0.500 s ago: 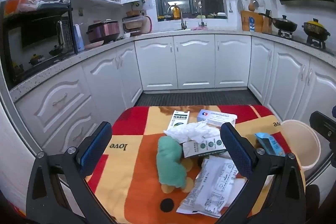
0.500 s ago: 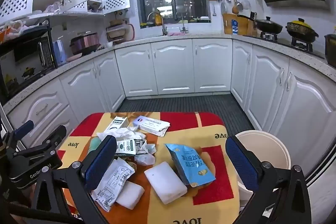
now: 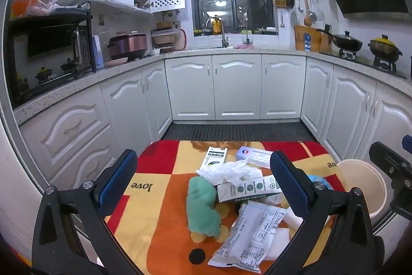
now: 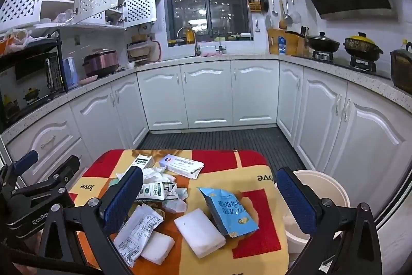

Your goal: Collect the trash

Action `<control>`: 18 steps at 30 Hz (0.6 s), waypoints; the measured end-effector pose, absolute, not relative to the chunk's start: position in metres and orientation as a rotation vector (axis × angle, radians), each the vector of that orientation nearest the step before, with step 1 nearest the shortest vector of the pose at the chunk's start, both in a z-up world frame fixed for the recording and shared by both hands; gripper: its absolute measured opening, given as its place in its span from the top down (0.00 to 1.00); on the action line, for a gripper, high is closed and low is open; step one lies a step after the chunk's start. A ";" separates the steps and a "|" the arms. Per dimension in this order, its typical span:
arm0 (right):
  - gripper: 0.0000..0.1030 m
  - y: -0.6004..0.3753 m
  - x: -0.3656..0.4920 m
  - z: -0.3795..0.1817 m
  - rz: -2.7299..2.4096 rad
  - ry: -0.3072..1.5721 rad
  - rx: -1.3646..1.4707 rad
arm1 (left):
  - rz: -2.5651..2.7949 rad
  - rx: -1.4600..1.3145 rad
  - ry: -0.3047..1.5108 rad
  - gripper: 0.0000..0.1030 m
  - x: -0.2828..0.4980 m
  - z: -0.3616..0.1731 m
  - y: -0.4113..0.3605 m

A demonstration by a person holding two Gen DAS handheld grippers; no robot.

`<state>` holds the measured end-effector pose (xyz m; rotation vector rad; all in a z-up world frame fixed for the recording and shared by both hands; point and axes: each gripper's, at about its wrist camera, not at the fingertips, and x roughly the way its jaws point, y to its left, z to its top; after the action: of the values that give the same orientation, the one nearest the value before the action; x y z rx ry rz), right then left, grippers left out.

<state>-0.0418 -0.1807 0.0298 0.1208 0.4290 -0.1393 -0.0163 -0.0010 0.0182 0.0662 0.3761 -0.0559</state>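
My left gripper (image 3: 203,187): jaws spread wide, empty, above the patchwork table (image 3: 159,231). My right gripper (image 4: 209,200): likewise spread, holding nothing. Trash on the table: green cloth (image 3: 203,208), crumpled tissue (image 3: 231,172), white printed wrapper (image 4: 136,231), blue snack packet (image 4: 228,210), two white foam blocks (image 4: 199,232), flattened cartons (image 4: 180,166). Cream bin (image 4: 332,193): just beside the table's right edge

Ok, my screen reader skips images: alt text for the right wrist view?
The open right gripper hovers over a table strewn with trash: a blue snack bag, white foam blocks, wrappers and boxes. A cream bin stands at the table's right, white kitchen cabinets behind.
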 end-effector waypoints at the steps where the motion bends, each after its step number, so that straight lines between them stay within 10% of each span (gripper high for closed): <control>1: 0.00 -0.179 -0.043 0.030 -0.141 0.424 0.118 | -0.058 0.062 0.373 0.01 -0.017 0.019 0.000; 18: 0.00 -0.180 -0.045 0.036 -0.145 0.402 0.116 | -0.060 0.022 0.340 0.01 -0.018 0.015 0.000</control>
<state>-0.0446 -0.1797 0.0359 0.1160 0.4019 -0.1453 -0.0179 -0.0001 0.0153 0.0216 0.3400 -0.0603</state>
